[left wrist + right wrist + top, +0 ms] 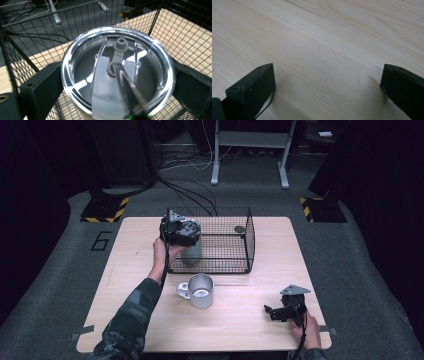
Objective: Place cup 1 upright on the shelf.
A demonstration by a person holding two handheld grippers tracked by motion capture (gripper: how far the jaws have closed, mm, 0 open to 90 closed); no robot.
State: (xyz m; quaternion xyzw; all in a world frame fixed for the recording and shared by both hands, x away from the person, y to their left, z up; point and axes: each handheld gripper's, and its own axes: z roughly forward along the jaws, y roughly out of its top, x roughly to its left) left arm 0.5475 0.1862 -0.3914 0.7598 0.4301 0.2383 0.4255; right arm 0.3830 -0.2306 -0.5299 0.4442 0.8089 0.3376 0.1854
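A wooden bench (235, 315) stood on grey floor, where a large number "6" (101, 240) was marked beside the bench's left edge; no brand or label could be read on any object. Two metal drinking vessels were present. One, a steel tumbler (117, 75) with a clear lid, sat inside the near left corner of a single black wire basket (248, 240) at the back of the bench. The left gripper (181, 232) was over it, its fingers (41, 92) closed against the tumbler's sides just under the lid's rim. The second vessel, an open steel mug (200, 291) with a handle, stood on the bench just in front of the basket. The right gripper (272, 312) rested at the bench's near right corner, its fingers (253, 85) spread wide and holding nothing.
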